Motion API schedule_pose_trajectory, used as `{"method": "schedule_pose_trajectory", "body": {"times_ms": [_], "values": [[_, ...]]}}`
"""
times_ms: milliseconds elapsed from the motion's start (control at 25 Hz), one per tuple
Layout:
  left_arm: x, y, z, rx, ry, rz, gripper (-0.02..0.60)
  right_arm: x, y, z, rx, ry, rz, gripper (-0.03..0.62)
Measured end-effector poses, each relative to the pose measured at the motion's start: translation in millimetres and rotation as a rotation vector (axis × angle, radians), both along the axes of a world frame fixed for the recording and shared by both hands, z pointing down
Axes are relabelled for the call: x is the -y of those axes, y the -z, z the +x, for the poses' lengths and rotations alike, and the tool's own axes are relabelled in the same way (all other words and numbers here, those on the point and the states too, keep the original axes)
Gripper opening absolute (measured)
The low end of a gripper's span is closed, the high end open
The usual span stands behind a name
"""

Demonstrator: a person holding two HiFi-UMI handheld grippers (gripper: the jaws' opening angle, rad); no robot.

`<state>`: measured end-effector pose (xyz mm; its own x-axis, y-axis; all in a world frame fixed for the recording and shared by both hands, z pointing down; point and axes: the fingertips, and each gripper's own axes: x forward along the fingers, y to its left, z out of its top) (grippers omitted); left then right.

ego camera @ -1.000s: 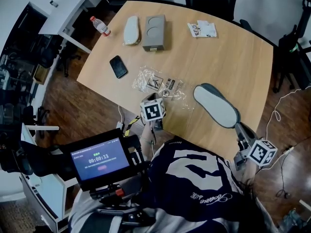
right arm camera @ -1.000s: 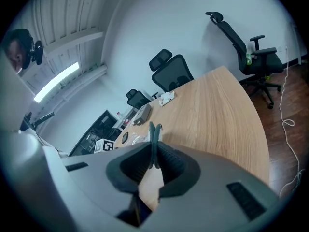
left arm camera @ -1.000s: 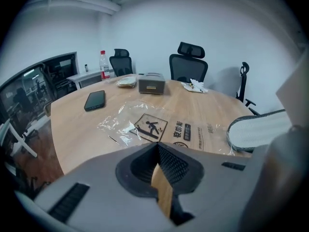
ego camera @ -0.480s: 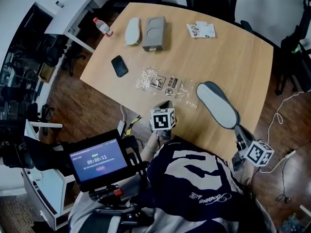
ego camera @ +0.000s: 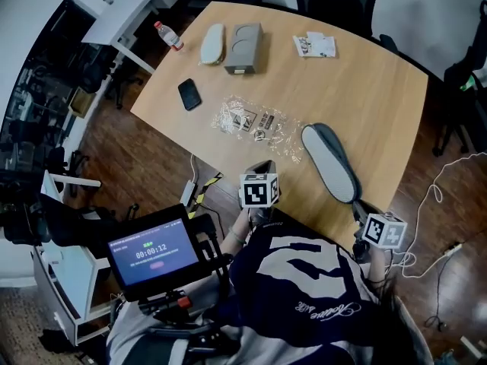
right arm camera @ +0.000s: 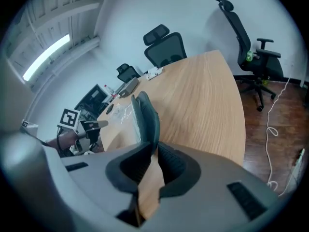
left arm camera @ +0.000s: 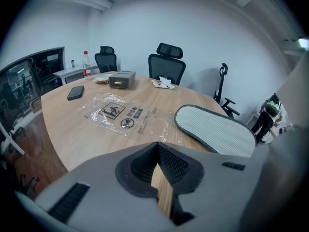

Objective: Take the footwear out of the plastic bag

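The grey slipper (ego camera: 329, 162) with a dark rim lies sole up on the wooden table (ego camera: 365, 90), outside the bag. My right gripper (ego camera: 356, 206) is shut on its near end. In the right gripper view the slipper (right arm camera: 145, 112) stands edge-on between the pads, and the jaws have just eased open a little while still holding it. The clear plastic bag (ego camera: 255, 122) lies flat and empty left of the slipper. My left gripper (ego camera: 262, 167) hovers at the table's near edge, shut on nothing. In the left gripper view the bag (left arm camera: 123, 115) and slipper (left arm camera: 215, 129) lie ahead of it.
At the far side of the table lie a black phone (ego camera: 189, 93), a white slipper (ego camera: 212, 44), a grey box (ego camera: 245, 48) and a small packet (ego camera: 315, 46). A bottle (ego camera: 169, 35) stands on a side desk. Office chairs ring the table's far edge.
My left gripper has drawn back from the bag toward the table's near edge. My right gripper has sunk and shifted left with the slipper's end still in it.
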<state>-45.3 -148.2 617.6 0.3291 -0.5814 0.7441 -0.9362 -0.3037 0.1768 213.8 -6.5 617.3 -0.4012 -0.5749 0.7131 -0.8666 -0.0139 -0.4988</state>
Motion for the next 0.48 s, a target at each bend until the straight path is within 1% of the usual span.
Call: {"method": "schedule_pose_trajectory", "body": {"times_ms": [80, 160, 280, 400, 480], "values": [[-10, 5, 3, 0.0, 0.019, 0.009, 0.002, -4, -6, -1, -0.013, 0.048, -0.022, 0.056], [-19, 11, 7, -0.001, 0.033, 0.027, 0.003, -8, -10, -1, -0.002, 0.084, -0.03, 0.075], [-35, 21, 13, -0.006, 0.051, 0.056, 0.003, -13, -15, 6, -0.034, 0.124, -0.03, 0.075], [-53, 30, 17, -0.014, 0.084, 0.084, 0.003, -18, -12, 9, -0.077, 0.172, -0.005, 0.075], [-63, 35, 21, -0.022, 0.107, 0.1, 0.003, -19, -5, 7, -0.055, 0.191, 0.032, 0.075]]}}
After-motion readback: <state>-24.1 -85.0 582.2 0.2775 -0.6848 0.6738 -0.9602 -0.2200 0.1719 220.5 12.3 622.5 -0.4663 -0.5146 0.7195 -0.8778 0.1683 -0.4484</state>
